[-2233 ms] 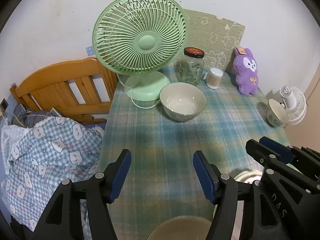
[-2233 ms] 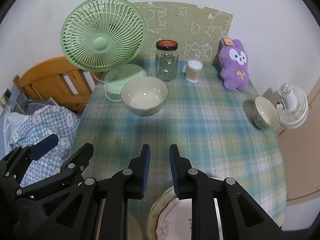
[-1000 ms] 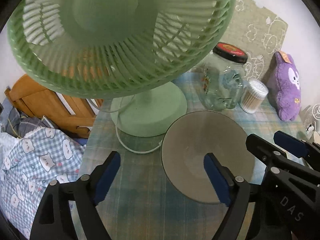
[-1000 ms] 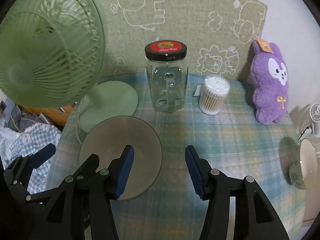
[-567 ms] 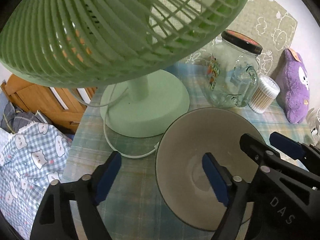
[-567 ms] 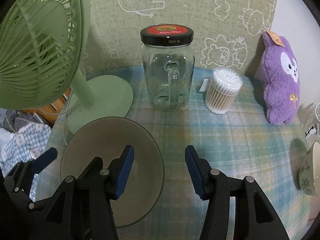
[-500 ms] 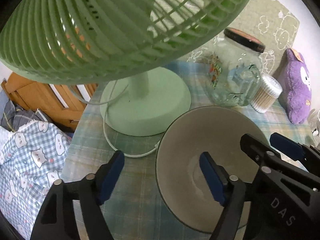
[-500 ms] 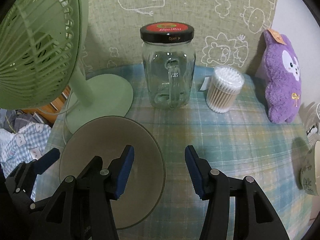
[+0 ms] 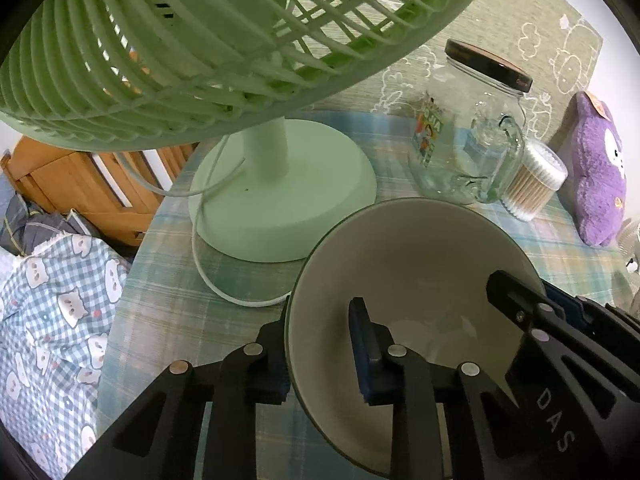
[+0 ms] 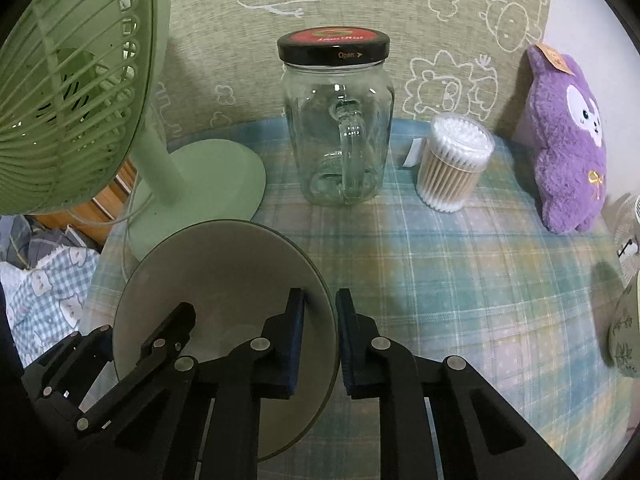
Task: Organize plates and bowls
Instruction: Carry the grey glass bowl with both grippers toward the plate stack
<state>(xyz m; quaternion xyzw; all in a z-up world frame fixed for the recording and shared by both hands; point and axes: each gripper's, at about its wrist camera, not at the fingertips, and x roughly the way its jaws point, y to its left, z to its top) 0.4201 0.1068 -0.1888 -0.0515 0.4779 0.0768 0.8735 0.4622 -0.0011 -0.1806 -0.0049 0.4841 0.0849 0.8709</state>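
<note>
Both tools on one bowl [image 9: 420,264], opposite rims. Left tool [image 9: 320,356] just finished closing, clamped on the bowl's 9 o'clock rim: one pad outside the wall, one inside. Right tool [image 10: 320,336] also just closed, pinching the 3 o'clock rim between its blue pads. Bowl sits on the plaid-covered table [image 10: 460,280], just beside the base of the green fan [image 9: 280,192] at its 10 o'clock; white fan cord [image 9: 208,276] loops past the bowl's left edge. Glass jar [image 10: 340,128] with black-and-red lid upright at the bowl's 12 to 1 o'clock in right wrist view, cotton swab tub [image 10: 452,164] right of it, purple plush [image 10: 568,140] further right against the backing panel. Second, smaller bowl [image 10: 624,340] at the table's 3 o'clock edge, only partly in frame. Checked bedding [image 9: 52,320] and wooden bed frame [image 9: 80,184] left of the table.
</note>
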